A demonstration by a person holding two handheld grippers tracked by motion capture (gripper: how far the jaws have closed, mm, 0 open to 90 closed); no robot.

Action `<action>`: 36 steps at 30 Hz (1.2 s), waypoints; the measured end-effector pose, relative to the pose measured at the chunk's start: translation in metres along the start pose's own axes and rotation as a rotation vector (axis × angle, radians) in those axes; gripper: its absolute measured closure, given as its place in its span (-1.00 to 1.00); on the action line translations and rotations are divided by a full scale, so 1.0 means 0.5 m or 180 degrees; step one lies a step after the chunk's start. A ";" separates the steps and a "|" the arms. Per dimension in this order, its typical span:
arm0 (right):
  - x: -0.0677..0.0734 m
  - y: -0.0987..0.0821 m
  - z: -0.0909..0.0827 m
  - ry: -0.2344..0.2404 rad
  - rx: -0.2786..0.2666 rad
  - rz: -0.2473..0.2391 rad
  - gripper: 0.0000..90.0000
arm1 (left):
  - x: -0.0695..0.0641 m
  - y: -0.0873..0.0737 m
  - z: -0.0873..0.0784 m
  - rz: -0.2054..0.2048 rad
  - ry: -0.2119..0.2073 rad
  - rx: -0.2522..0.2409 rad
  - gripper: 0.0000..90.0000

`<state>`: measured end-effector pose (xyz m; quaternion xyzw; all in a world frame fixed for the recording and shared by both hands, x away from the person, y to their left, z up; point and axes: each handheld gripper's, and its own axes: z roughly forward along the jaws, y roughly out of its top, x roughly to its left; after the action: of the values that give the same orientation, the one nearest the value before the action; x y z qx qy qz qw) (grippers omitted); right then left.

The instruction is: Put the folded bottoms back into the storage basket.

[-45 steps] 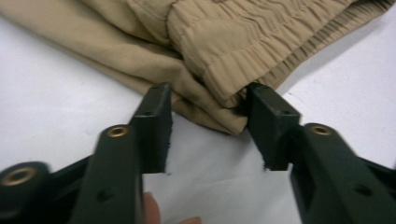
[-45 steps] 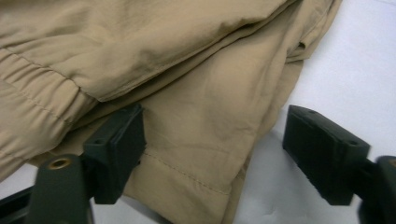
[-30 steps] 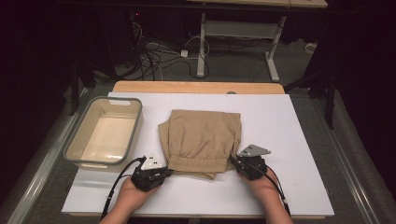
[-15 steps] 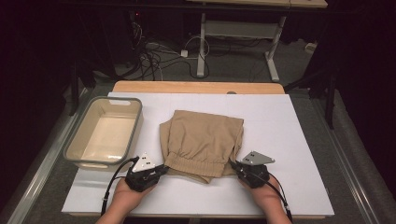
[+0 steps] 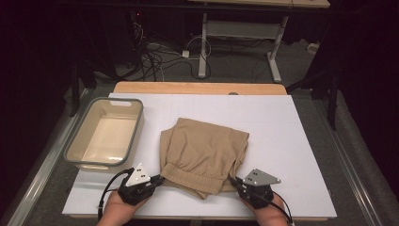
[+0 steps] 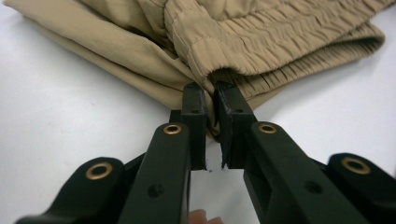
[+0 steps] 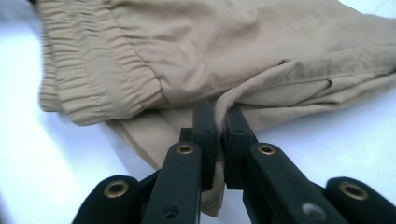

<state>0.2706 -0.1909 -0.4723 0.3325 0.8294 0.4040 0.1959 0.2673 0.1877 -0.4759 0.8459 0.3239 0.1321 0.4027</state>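
A folded tan garment with an elastic waistband lies in the middle of the white table top, its waistband toward the near edge. My left gripper is at the garment's near left corner. In the left gripper view its jaws are shut on the fabric just under the gathered waistband. My right gripper is at the near right corner. In the right gripper view its jaws pinch a fold of the tan cloth. Both hands rest low at the table's near edge.
A grey-rimmed plastic bin stands on the left side of the table, close to my left hand. A wooden strip runs along the far edge. Beyond it are desk legs and cables on the floor.
Both hands have drawn back toward the near edge, the left one also sliding left. The garment's near edge has come along with them.
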 end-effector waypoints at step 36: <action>-0.148 0.054 0.024 -0.0481 -0.0412 0.0580 -1.00 | 0.024 0.061 0.054 -0.0189 0.0128 -0.0308 -1.00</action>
<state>0.3402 -0.2246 -0.4537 0.4226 0.7508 0.4466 0.2413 0.3030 0.1652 -0.4703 0.8126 0.3501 0.1526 0.4404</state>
